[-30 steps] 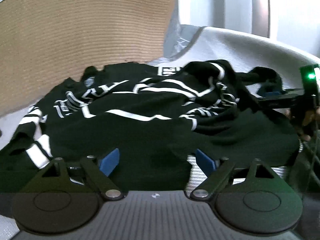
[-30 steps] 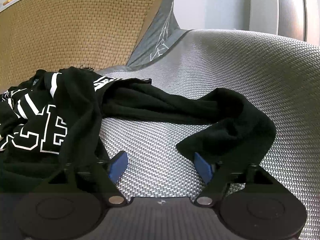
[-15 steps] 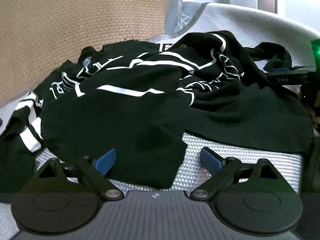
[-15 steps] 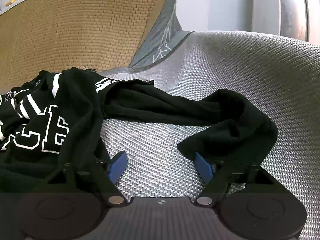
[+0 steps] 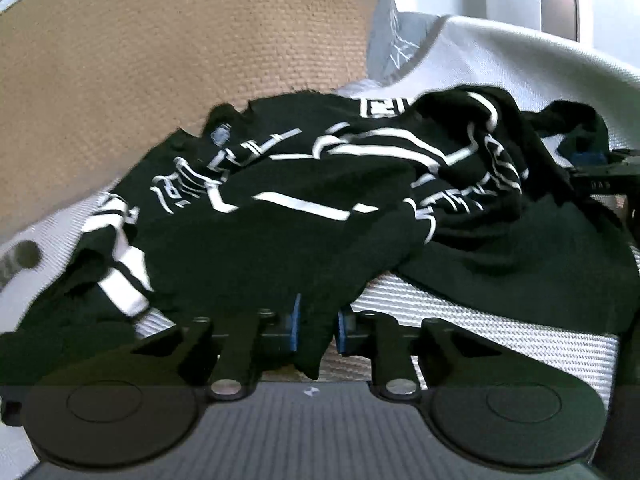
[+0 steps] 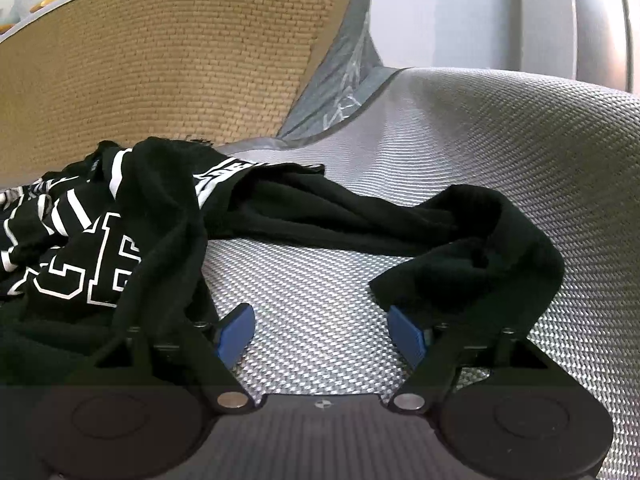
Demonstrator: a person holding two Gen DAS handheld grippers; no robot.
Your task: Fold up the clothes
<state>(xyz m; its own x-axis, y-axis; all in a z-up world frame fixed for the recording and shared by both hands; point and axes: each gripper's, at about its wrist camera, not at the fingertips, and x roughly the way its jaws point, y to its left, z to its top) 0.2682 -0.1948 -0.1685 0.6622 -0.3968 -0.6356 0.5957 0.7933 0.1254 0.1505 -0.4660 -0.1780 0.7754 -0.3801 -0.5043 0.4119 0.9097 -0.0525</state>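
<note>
A black shirt [image 5: 304, 216] with white block letters and stripes lies crumpled on a grey woven bed cover [image 6: 460, 128], its bulk heaped toward the tan woven headboard [image 5: 192, 60]. The left gripper [image 5: 316, 322] has its two blue pads pressed together on a hanging fold at the near edge of the shirt, so the dark cloth is pinched between them and droops below the fingers. The right gripper [image 6: 322, 330] sits low over the cover with its blue pads spread wide apart and only bare woven fabric between them. In the right wrist view the shirt [image 6: 132, 220] bunches at the left, and one long sleeve [image 6: 472, 252] trails across the cover and curls back, its end lying just beside the right-hand pad; whether they touch is unclear. A grey patterned cloth [image 6: 344, 72] rises behind the shirt, next to the headboard. No box, basket or other container shows in either view.
</note>
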